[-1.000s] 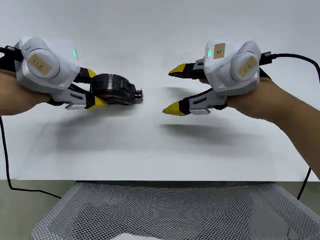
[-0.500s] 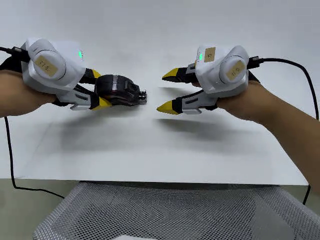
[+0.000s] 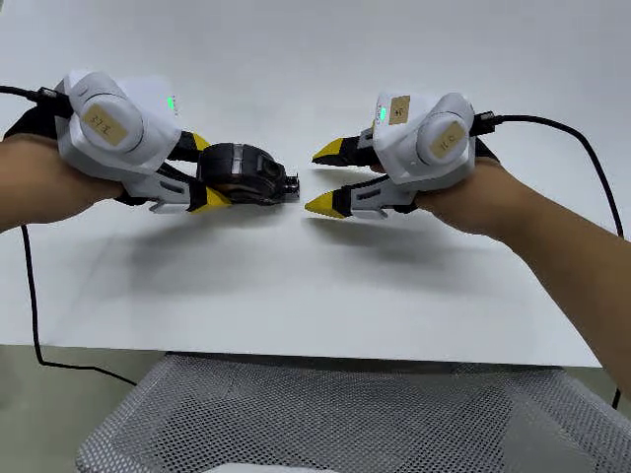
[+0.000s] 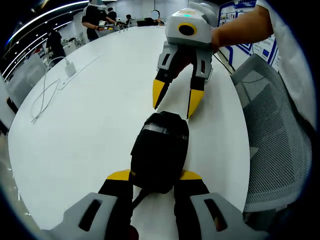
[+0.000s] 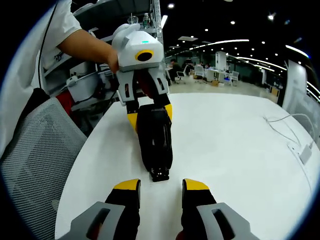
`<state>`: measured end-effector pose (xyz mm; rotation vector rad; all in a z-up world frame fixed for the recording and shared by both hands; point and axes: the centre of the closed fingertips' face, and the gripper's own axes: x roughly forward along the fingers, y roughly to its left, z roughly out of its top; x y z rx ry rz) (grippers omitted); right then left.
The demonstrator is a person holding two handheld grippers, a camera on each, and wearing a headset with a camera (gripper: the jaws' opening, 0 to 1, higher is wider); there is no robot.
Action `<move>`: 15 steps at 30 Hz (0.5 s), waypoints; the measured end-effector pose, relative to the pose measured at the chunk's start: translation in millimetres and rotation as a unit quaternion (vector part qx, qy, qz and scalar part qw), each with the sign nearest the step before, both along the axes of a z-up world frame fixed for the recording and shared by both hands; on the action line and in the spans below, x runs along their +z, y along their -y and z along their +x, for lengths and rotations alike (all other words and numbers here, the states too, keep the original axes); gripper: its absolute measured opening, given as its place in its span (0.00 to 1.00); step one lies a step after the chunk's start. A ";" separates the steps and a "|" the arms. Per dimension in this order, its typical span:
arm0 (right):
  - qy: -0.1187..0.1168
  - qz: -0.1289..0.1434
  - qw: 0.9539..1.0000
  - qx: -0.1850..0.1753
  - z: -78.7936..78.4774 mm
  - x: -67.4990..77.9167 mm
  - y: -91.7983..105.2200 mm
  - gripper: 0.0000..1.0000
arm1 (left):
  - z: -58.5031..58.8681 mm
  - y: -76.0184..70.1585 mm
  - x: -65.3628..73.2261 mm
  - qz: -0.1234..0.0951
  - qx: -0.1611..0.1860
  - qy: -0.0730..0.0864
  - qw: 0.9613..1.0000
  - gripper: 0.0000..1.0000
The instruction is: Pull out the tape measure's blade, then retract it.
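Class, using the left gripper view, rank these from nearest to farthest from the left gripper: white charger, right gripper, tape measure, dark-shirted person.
1. The tape measure, clamped in its jaws.
2. The right gripper, just beyond the tape's front end.
3. The white charger, off left on the table.
4. The dark-shirted person, at the table's far end.

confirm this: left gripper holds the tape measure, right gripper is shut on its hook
Not quite. The right gripper is open, its jaws apart just short of the hook, as the right gripper view shows. The left gripper does hold the tape measure.
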<state>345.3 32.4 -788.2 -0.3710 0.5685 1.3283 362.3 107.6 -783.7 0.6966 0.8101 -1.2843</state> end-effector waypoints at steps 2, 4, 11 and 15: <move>0.002 0.002 1.000 0.003 0.1 -0.3 -3.4 0.28 | -0.1 0.0 0.0 0.000 0.000 -0.001 1.000 0.27; 0.001 0.003 1.000 0.005 0.5 -1.1 -6.8 0.27 | 0.0 0.0 0.0 0.000 0.000 -0.001 1.000 0.27; 0.001 0.007 1.000 0.010 0.4 -3.9 -14.4 0.21 | 0.1 0.0 -0.1 0.000 -0.001 -0.002 1.000 0.27; 0.002 0.008 1.000 0.010 0.8 -5.4 -15.8 0.19 | 0.1 -0.2 -0.2 0.001 -0.002 -0.002 1.000 0.27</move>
